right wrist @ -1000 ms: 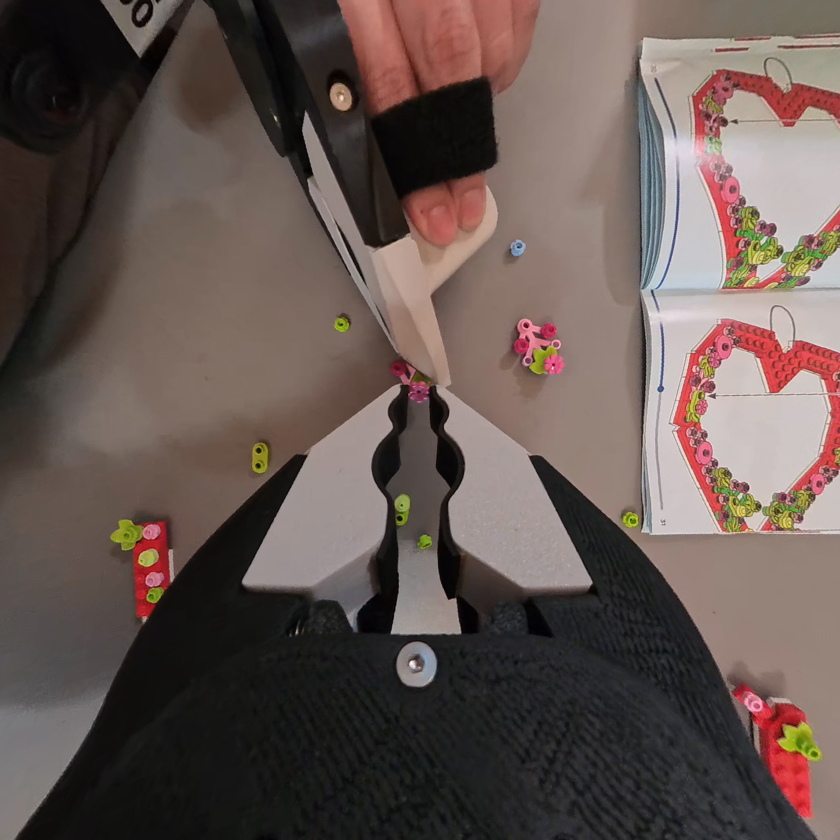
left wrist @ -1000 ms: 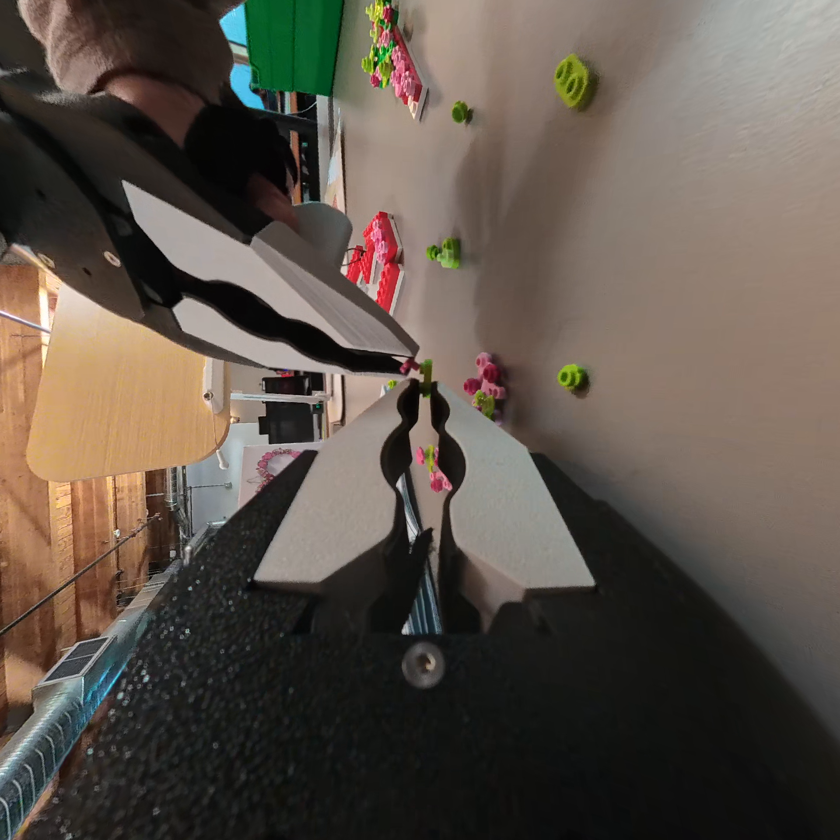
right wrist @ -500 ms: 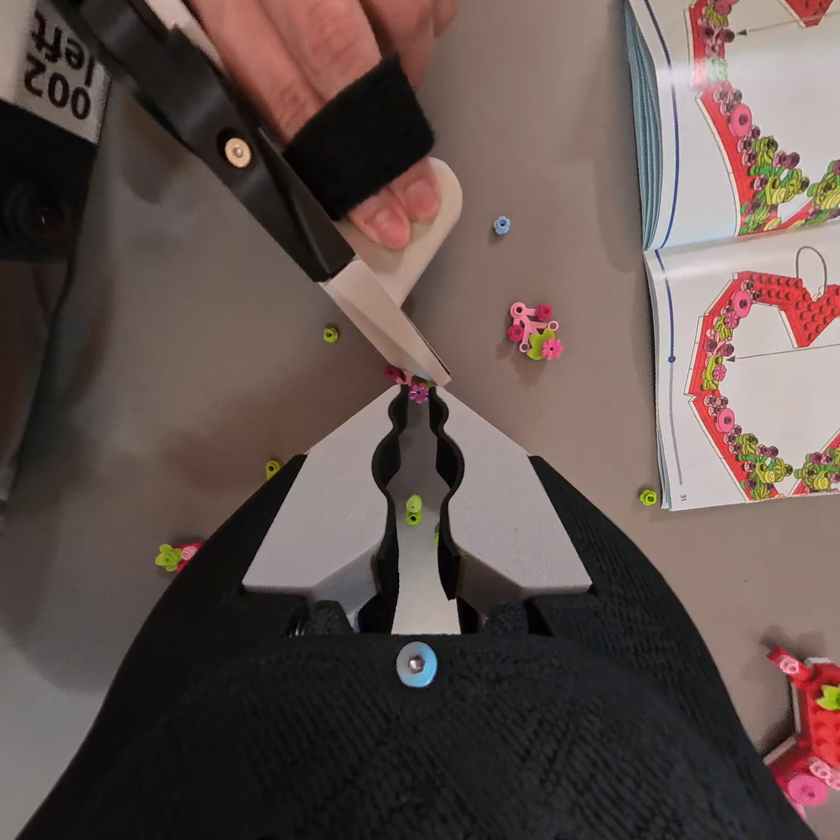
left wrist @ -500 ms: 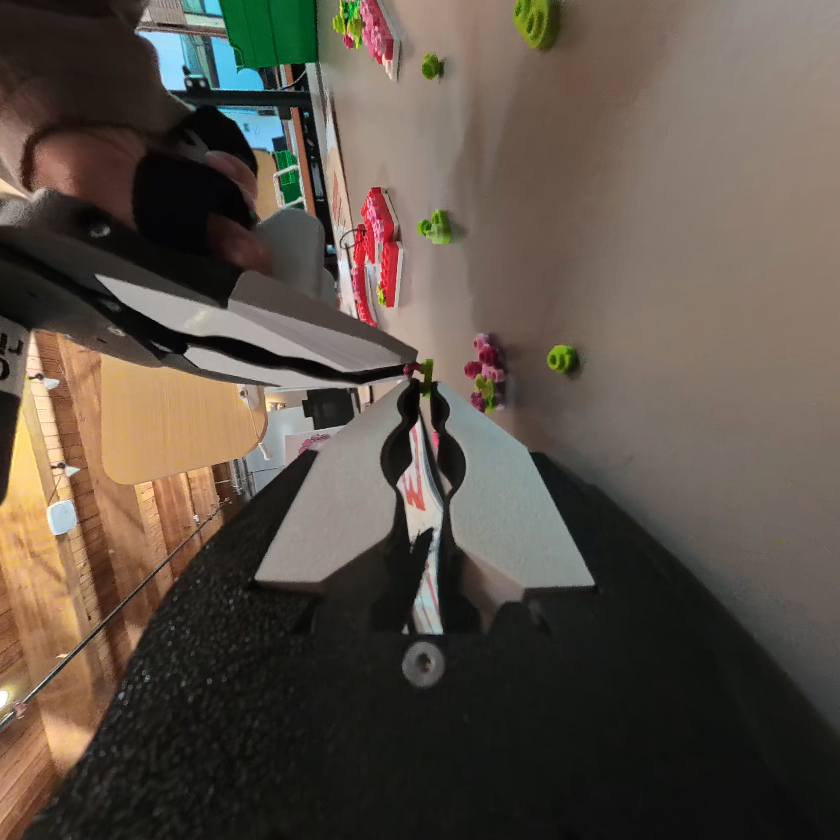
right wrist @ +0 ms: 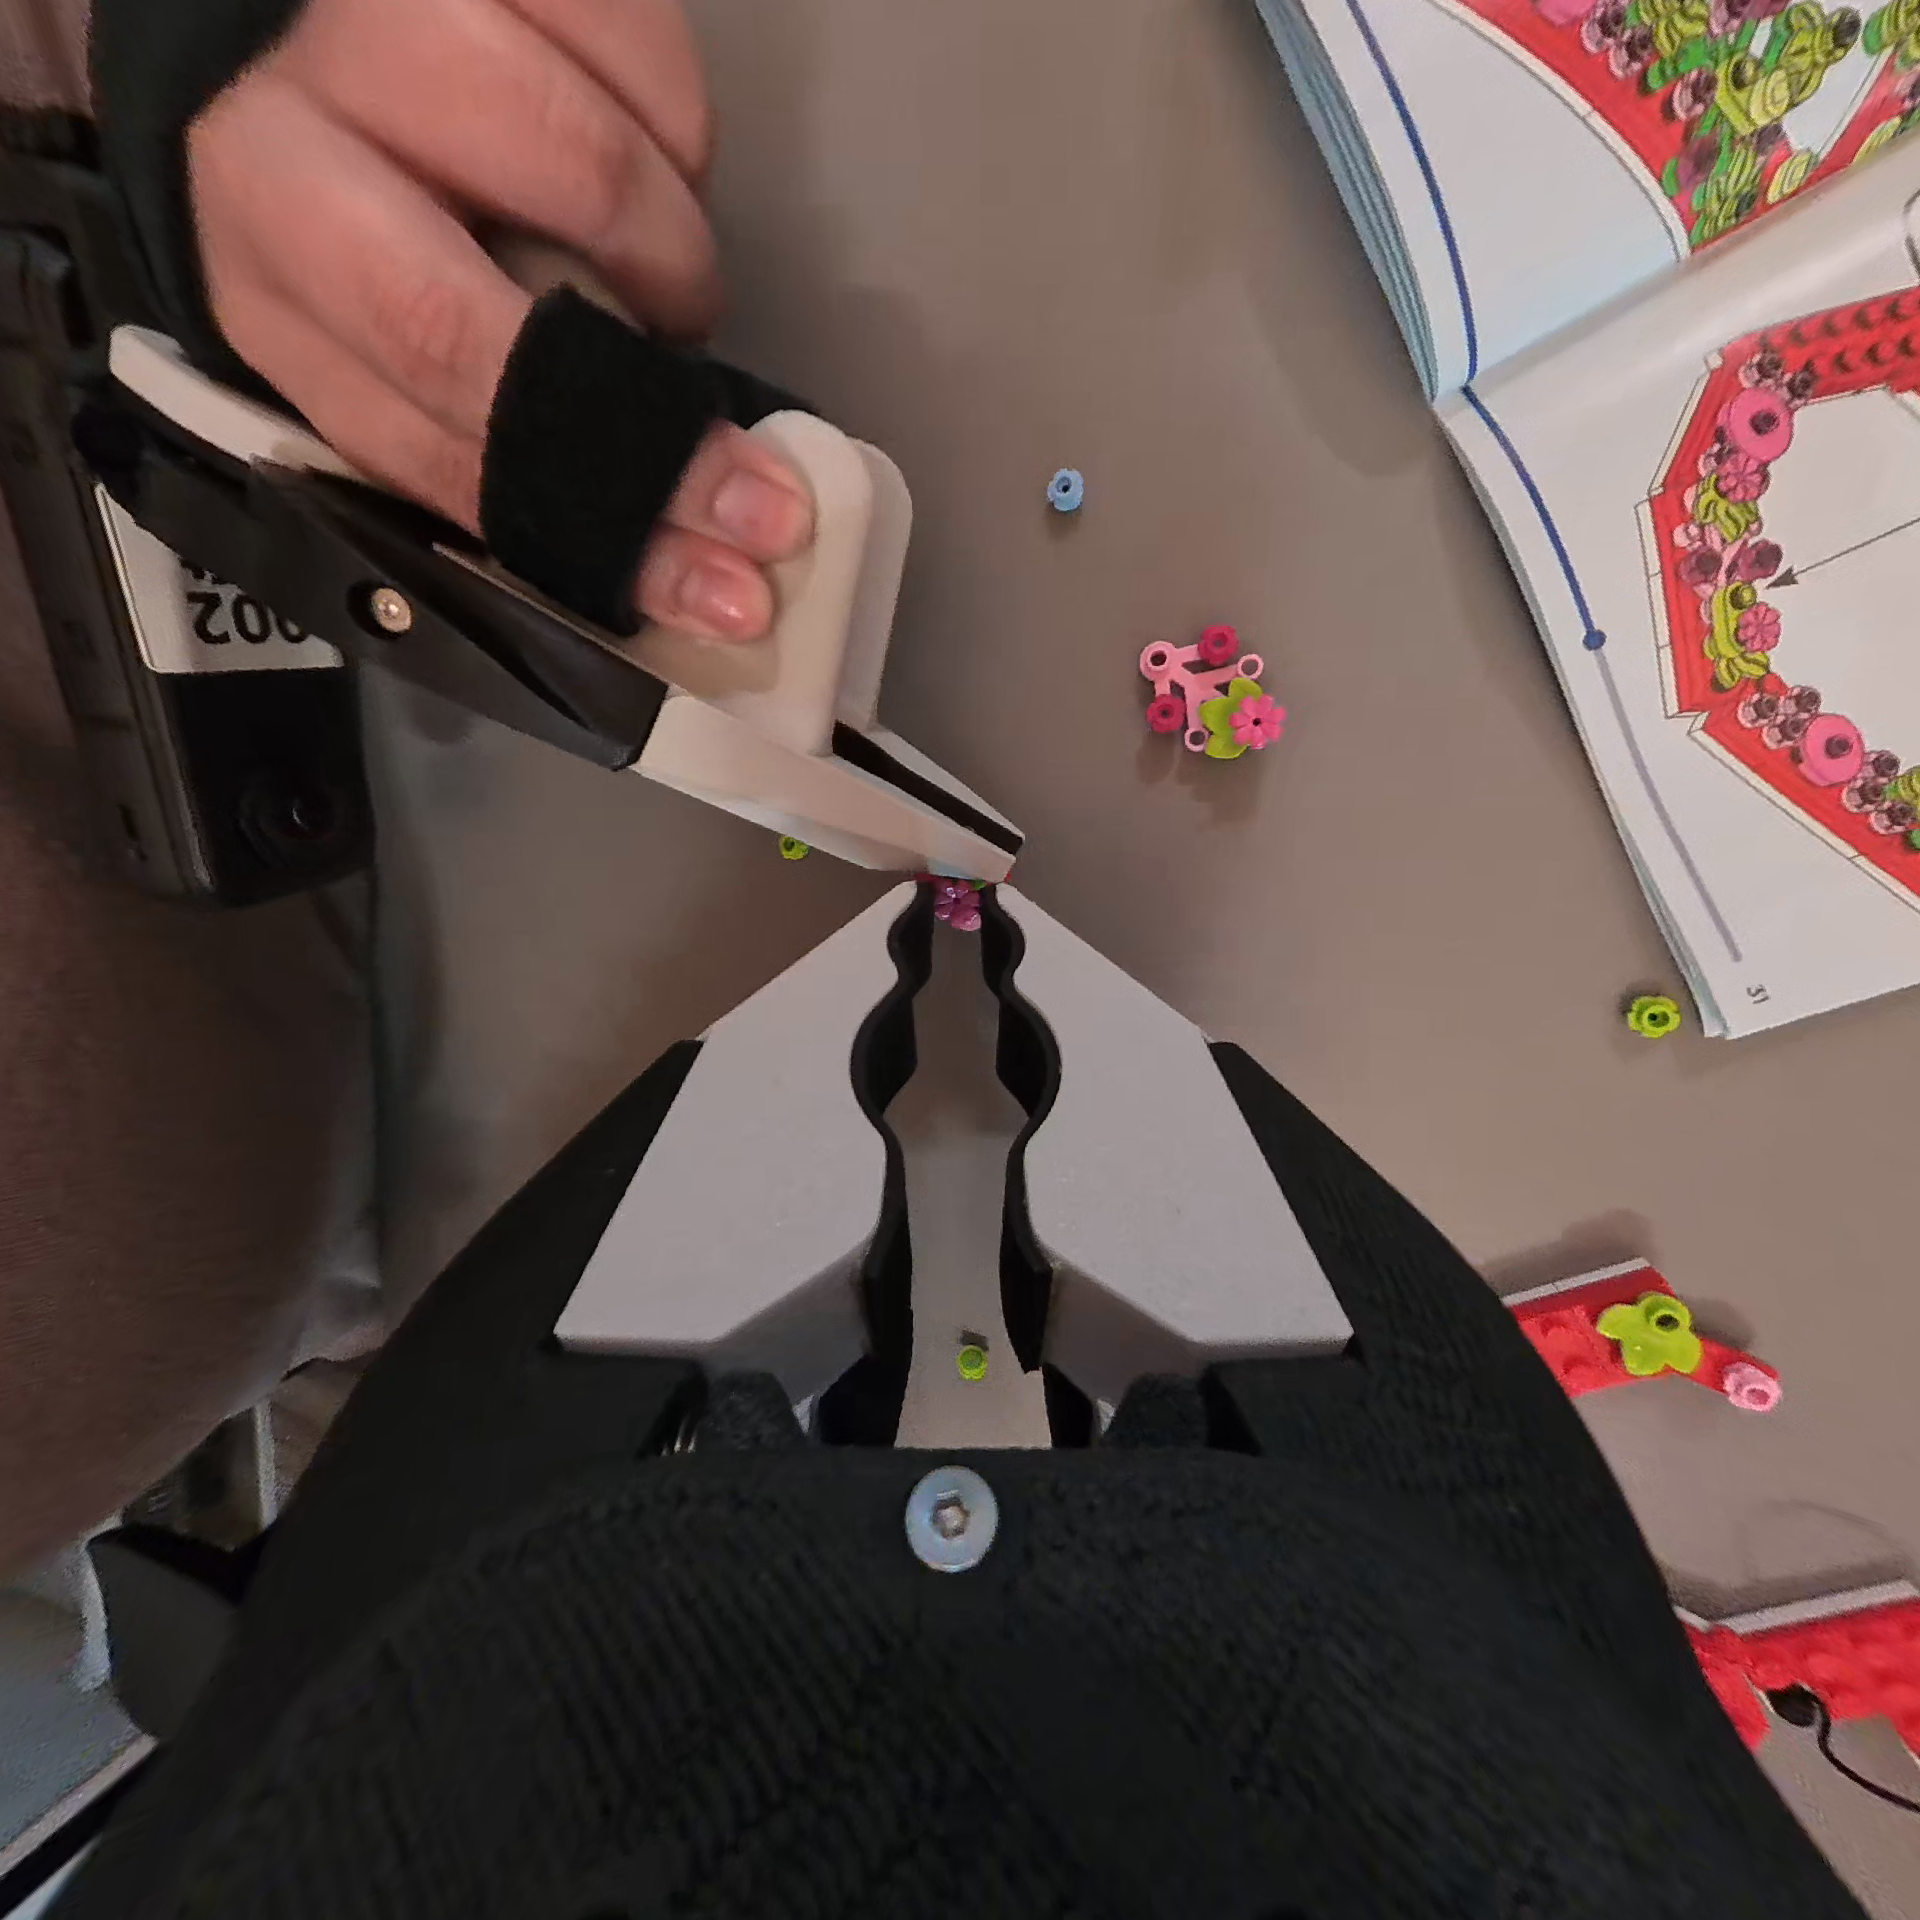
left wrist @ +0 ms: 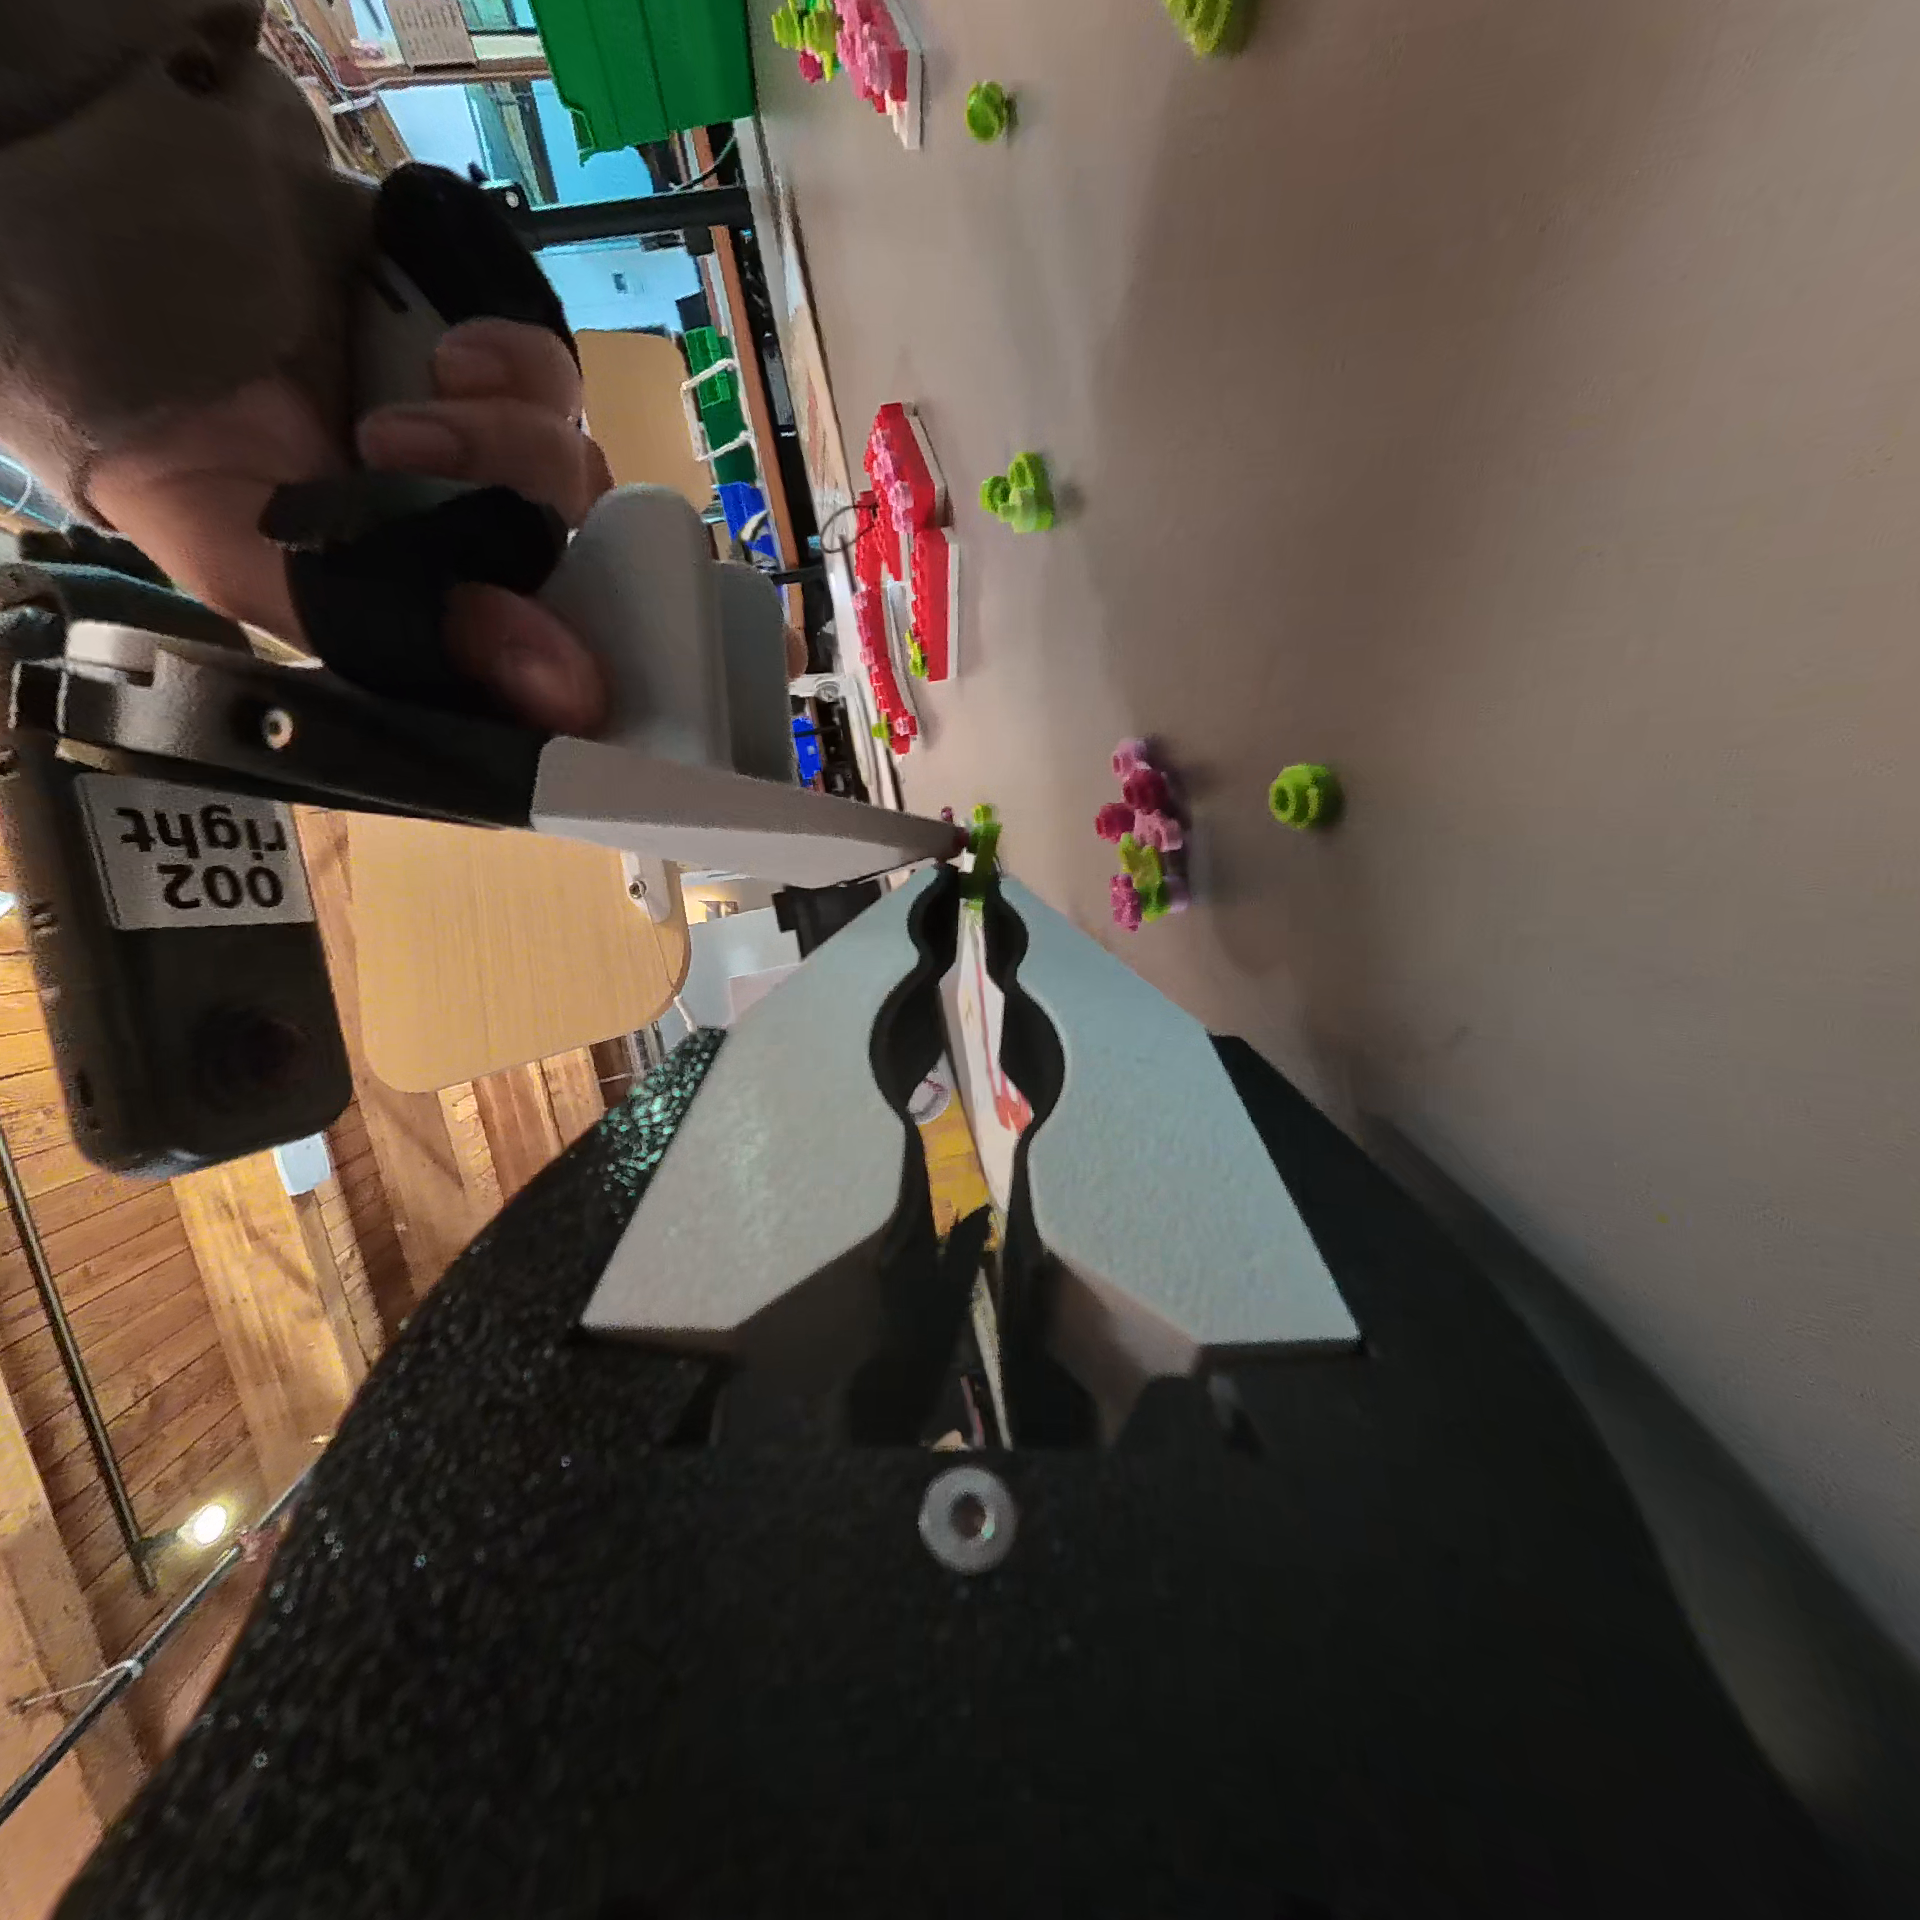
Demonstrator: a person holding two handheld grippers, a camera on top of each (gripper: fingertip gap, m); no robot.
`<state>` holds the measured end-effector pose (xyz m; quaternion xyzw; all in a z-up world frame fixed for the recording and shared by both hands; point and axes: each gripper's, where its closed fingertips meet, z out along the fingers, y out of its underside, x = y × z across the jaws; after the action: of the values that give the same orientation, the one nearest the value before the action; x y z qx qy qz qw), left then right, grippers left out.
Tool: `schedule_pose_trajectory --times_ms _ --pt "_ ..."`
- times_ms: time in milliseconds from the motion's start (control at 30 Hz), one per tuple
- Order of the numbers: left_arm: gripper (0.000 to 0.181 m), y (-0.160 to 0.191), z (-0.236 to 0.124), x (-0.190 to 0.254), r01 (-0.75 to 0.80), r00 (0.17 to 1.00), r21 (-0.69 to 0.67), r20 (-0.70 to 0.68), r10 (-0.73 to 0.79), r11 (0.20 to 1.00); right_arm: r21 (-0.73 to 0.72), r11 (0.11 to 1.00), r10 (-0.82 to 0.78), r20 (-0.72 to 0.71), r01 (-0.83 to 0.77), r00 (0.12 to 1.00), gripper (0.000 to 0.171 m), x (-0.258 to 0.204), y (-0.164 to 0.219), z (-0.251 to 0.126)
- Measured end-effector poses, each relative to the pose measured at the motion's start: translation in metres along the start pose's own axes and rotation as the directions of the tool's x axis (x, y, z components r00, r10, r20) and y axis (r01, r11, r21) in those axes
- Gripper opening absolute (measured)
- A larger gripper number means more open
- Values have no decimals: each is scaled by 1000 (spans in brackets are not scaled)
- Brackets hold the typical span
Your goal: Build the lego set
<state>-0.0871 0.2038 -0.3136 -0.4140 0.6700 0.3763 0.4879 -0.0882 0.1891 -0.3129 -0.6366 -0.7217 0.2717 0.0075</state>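
I hold both grippers tip to tip above the grey table (right wrist: 1351, 312), at the centre of each frame. My left gripper (left wrist: 968, 888) is pinched narrow on a lime green leaf piece (left wrist: 981, 836), which stands on edge just past its tips. My right gripper (right wrist: 957, 902) is closed just as tightly on a small magenta flower (right wrist: 954, 900), and the two pieces meet where the tips cross.

I judge that I am pressing the flower onto the leaf. Both pieces are tiny and each is gripped only at the very tips. If I push off-axis, one could pivot or spring out and land among the loose green studs below. Too light a squeeze would let the flower slide back instead of seating.

A finished pink and green cluster (right wrist: 1210, 694) lies right of centre in the right wrist view, and the open instruction booklet (right wrist: 1621, 644) fills its upper right.
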Motion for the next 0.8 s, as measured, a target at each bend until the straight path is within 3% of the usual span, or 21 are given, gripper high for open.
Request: schedule_pose_trajectory --times_ms 167,633,800 --pt "1 -2 0 1 -5 1000 5 0 5 1000 -49 997 -67 -32 65 997 7 0 3 1" --pt "2 -3 0 -1 62 998 25 -15 -61 998 -22 999 -46 -26 45 999 11 0 2 -2" --pt "2 0 1 -1 130 991 15 -32 -130 991 47 995 -84 -69 88 994 27 2 -6 -12"
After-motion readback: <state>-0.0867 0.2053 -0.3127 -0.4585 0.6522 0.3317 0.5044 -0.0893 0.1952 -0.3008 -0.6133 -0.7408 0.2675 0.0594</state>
